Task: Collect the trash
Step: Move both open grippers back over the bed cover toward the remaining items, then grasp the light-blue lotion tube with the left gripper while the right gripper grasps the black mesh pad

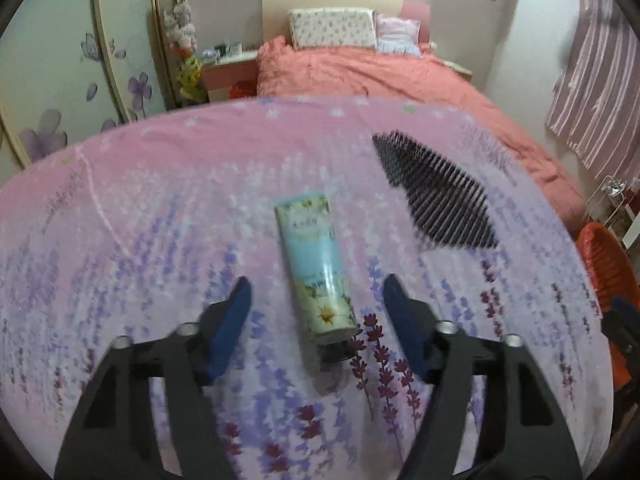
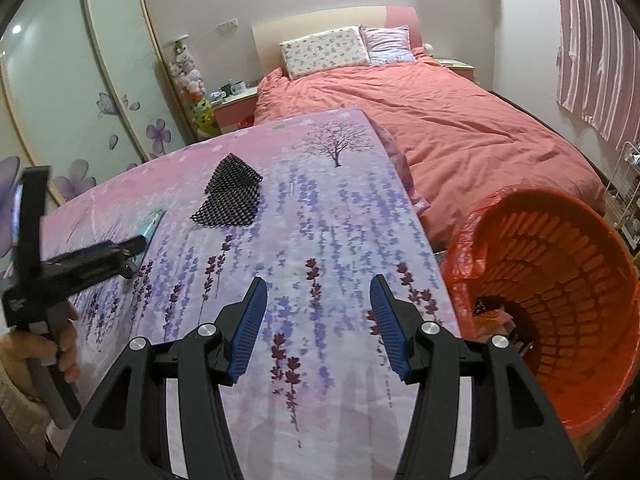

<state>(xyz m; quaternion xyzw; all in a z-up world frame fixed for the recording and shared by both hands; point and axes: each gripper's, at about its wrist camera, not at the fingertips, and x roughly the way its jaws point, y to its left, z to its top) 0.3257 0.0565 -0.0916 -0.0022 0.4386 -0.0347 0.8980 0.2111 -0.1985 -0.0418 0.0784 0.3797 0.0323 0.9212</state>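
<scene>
We see the left gripper point(image 1: 316, 292) with its 2 blue pads apart, straddling the lower end of a pale blue tube point(image 1: 316, 268) lying on the lavender-print cloth point(image 1: 140, 240), pads not touching it. The right gripper point(image 2: 318, 296) stands released, empty, above the cloth. Farther off lies black mesh point(image 2: 230, 196); the orange basket point(image 2: 560, 280) sits beside the table edge.

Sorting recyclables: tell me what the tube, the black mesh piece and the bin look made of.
Tube: probably glossy printed plastic, with a sheen and a dark cap.
Black mesh piece: soft netting, likely foam or rubber; it lies folded.
Bin: orange slatted plastic, lined with a thin crinkled film bag.
</scene>
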